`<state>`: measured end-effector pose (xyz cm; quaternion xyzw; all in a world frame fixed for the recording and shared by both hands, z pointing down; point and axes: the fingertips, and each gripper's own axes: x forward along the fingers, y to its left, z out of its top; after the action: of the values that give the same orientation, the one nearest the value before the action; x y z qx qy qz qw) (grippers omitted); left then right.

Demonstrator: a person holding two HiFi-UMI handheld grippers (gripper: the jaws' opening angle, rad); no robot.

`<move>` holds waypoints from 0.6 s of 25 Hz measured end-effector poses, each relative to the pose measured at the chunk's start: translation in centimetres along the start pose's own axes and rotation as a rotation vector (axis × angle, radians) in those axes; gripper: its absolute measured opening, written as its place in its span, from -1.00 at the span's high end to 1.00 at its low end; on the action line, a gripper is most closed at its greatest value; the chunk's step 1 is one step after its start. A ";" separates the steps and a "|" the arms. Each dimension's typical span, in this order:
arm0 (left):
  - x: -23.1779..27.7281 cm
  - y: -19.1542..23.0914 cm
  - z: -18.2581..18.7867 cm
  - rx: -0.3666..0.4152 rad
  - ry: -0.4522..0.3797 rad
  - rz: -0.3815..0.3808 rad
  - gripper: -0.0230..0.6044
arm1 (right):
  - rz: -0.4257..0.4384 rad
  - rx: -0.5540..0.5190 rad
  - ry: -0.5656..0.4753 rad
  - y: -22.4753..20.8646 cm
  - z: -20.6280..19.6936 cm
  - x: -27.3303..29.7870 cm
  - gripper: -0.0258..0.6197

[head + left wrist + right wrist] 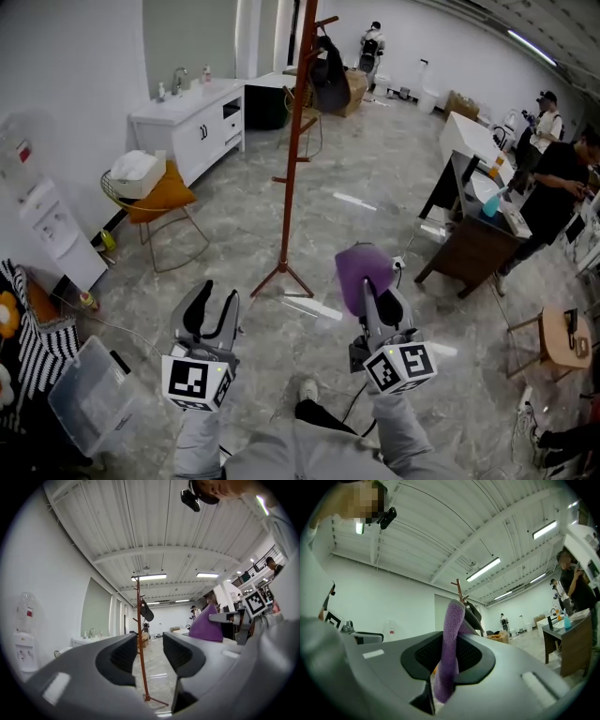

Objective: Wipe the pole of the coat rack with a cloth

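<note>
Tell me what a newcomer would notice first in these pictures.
The tall red-brown coat rack stands mid-floor, a dark item hanging near its top. Nearer the camera, the right tool is shut on a purple cloth, while the left tool beside it is open and empty.

cloth (451, 620): purple, fuzzy pile, matt. coat rack pole (291, 150): red-brown, smooth, slight sheen; wood or painted metal, can't tell. left gripper (217, 298) and right gripper (382, 302): matt grey plastic shells, black ribbed lining inside the jaws. floor (375, 169): grey marble-look tile, glossy, with bright reflections. far-left cabinet (192, 131): smooth white, satin. chair (173, 220) near it: thin metal wire frame, orange cloth cushion. right desk (473, 253): dark wood. near-left bin (89, 398): clear plastic.
</note>
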<state>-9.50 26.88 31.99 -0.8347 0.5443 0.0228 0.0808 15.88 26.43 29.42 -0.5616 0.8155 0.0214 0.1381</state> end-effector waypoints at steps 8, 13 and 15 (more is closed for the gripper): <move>6.0 1.8 -1.9 0.000 0.025 0.019 0.35 | 0.035 0.024 0.044 -2.6 -3.1 6.5 0.74; 11.9 2.6 -2.7 0.009 0.051 0.048 0.35 | 0.083 0.055 0.072 -5.6 -5.1 11.6 0.74; 14.2 2.5 -2.7 0.019 0.055 0.055 0.35 | 0.099 0.068 0.075 -7.1 -5.6 13.3 0.74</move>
<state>-6.18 12.59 32.55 -0.8189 0.5692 -0.0034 0.0731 16.91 10.69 32.35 -0.5161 0.8471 -0.0205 0.1250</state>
